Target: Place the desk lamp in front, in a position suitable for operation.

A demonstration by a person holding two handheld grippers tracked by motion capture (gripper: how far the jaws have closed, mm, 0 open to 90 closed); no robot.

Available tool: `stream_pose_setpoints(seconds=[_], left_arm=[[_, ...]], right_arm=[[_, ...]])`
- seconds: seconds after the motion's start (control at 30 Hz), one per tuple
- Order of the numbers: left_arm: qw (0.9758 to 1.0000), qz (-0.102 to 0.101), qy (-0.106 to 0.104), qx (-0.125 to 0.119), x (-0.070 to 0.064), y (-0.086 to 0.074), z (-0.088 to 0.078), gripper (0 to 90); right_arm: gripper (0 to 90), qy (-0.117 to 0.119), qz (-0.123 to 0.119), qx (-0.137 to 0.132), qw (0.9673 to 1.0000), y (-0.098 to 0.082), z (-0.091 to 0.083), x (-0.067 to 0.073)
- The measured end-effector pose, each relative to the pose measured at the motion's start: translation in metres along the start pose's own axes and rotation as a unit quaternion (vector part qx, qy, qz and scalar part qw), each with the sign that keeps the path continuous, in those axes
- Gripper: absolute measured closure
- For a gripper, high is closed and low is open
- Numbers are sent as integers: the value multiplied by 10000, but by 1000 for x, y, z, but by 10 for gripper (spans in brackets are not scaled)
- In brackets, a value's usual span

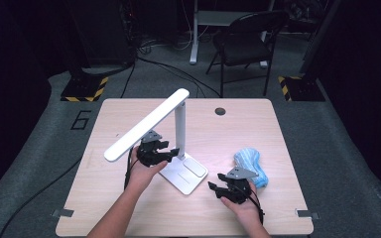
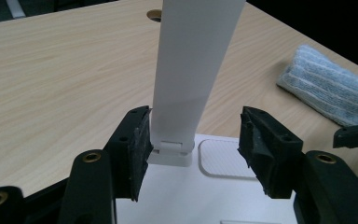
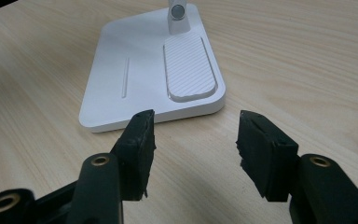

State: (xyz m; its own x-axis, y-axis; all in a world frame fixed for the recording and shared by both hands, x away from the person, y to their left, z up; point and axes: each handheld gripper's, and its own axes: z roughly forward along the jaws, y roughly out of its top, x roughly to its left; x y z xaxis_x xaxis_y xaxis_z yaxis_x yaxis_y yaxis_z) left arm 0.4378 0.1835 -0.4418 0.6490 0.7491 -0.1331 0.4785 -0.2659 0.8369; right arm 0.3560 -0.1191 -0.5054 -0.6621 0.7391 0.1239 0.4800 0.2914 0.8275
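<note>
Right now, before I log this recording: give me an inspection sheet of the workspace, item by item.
Surface: light wood table, round hole near far edge.
Job's things: white desk lamp upright on its flat base, head tilted down to the left.
Clutter: folded blue cloth right of the lamp.
Grippers: left gripper open, jaws either side of the lamp's post, one pad close against it; right gripper open, nothing between its jaws.
Cables: black cable trails from the left gripper; more on the floor.
Surroundings: dark room, black chair beyond the table.
</note>
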Motion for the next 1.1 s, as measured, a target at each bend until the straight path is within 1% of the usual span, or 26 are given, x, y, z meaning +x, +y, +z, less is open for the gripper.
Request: stream_pose_setpoints(seconds=[0.03,0.1,0.13,0.17,0.23,0.27,0.3,0.4,0.43,0.47,0.5,0.57,0.6,0.63,0.67,0.77,0.8,0.87,0.9,1.0,1.1], left_arm=[[10000,0,0,0,0,0,0,428],[10000,32,54,-34,-1,5,6,420],[10000,38,33,-27,-1,6,8,417],[10000,38,33,-27,-1,6,8,410],[10000,71,40,22,-1,10,13,406],[9999,60,75,-32,-2,11,15,406],[10000,26,40,-9,-2,12,16,405],[9999,42,88,-27,-3,13,21,405],[9999,50,144,-24,-3,14,22,405],[9999,61,125,-36,-3,15,23,404],[9998,90,154,-35,-3,15,23,403],[9997,74,220,-69,-2,17,25,403],[9998,54,202,-77,-2,18,26,403],[9998,75,195,-74,-1,18,27,403],[9997,63,242,-87,-1,19,27,403],[9998,56,203,-66,-1,21,29,405],[9996,71,264,-93,-1,21,30,406],[9996,73,264,-103,-1,21,31,416],[9998,48,181,-79,-1,21,31,422],[9998,4,184,-89,0,20,34,454],[9998,36,169,-87,-1,20,35,473]], right_arm=[[462,20,-6,-13,10000,0,0,-1],[461,3,-13,-26,10000,0,0,-1],[461,8,58,-12,10000,0,-1,0],[461,8,58,-12,10000,0,-1,0],[460,20,53,-61,10000,0,-1,-2],[459,17,42,-83,10000,0,-1,-2],[459,34,55,-70,10000,0,-1,-2],[457,44,64,-64,9999,0,-1,-3],[457,45,70,-73,9999,0,-1,-3],[457,49,76,-74,9999,0,-1,-3],[457,71,81,-75,9999,0,-1,-3],[457,59,76,-49,9999,0,0,-3],[457,61,73,-49,9999,0,0,-3],[457,59,70,-50,9999,0,0,-3],[456,63,31,-52,10000,0,0,-3],[457,68,41,-34,10000,0,1,-2],[457,68,46,-39,10000,0,1,-2],[456,73,43,-34,10000,0,1,-2],[457,73,46,-33,10000,0,1,-2],[456,68,44,-33,10000,0,2,-2],[456,69,51,-28,10000,1,2,-3]])
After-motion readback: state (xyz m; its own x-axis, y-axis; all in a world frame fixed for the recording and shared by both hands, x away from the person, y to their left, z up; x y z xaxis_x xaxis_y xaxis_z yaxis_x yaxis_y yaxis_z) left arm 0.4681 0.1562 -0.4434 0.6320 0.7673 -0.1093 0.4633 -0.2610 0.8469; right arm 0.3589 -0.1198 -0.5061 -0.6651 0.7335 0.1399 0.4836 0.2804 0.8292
